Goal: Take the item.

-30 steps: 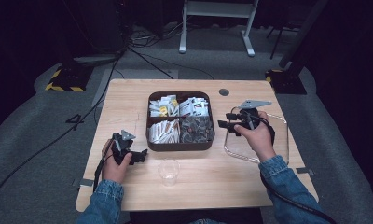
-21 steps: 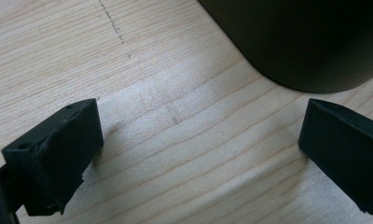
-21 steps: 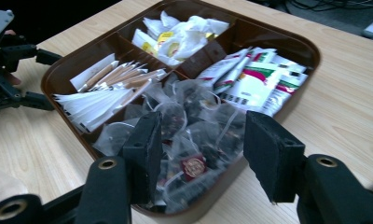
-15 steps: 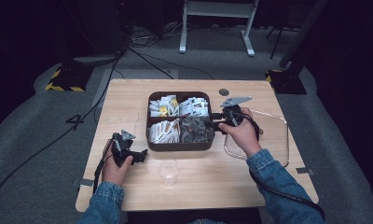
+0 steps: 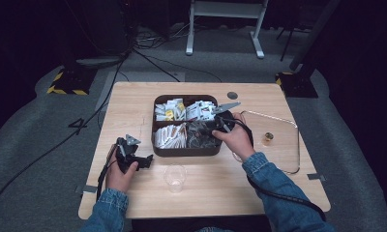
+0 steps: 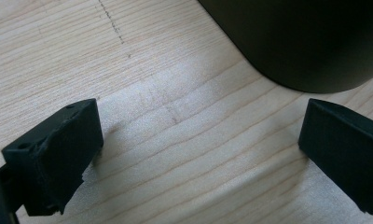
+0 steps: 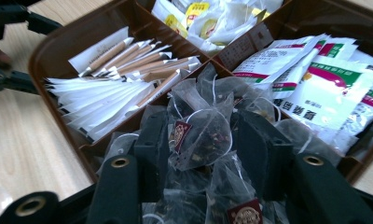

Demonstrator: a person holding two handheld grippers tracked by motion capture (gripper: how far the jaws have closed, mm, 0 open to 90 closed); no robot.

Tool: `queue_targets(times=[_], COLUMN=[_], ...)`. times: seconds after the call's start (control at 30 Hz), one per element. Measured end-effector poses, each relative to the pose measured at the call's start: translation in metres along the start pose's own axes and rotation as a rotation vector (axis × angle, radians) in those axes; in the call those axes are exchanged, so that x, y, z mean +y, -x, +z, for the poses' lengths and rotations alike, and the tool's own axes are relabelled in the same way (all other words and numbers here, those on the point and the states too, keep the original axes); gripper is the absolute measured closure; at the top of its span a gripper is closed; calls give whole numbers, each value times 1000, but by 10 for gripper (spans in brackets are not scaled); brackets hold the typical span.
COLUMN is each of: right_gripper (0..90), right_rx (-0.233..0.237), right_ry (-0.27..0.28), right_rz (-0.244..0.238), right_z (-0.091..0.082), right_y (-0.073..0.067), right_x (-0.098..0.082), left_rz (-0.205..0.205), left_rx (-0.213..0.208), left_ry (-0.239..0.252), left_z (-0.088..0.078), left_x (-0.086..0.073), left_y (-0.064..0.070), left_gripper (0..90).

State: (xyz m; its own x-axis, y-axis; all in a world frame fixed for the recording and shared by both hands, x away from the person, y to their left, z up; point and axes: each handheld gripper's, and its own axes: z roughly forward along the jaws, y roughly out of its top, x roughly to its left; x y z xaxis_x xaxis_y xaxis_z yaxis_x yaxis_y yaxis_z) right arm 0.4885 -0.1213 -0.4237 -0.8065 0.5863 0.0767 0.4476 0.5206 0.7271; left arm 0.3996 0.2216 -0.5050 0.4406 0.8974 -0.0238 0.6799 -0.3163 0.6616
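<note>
We are picking a tea bag out of the box.

We are lowering the right gripper (image 7: 201, 140) into the near right compartment of the brown box (image 5: 184, 150), and its jaws have just been closing around a clear mesh tea bag (image 7: 201, 133) that sits between them atop the pile; whether the pads are pressing yet we cannot tell. Next we judge we must finish the pinch on one bag only, then lift it clear. Our left gripper (image 6: 194, 144) is resting wide open and empty on the table (image 6: 175, 93), near the plastic cup (image 5: 174, 176).
</note>
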Motion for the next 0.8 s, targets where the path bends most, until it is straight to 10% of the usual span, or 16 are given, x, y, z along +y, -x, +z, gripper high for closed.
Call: queue_targets(times=[0.8], right_gripper=[726], right_rx=[-7], right_ry=[-83], right_rz=[-1], right_z=[32], right_y=[2], right_x=[-9], left_rz=[0], left_rx=[0], left_ry=[0], left_z=[0], left_x=[0], left_y=[0], left_gripper=[1])
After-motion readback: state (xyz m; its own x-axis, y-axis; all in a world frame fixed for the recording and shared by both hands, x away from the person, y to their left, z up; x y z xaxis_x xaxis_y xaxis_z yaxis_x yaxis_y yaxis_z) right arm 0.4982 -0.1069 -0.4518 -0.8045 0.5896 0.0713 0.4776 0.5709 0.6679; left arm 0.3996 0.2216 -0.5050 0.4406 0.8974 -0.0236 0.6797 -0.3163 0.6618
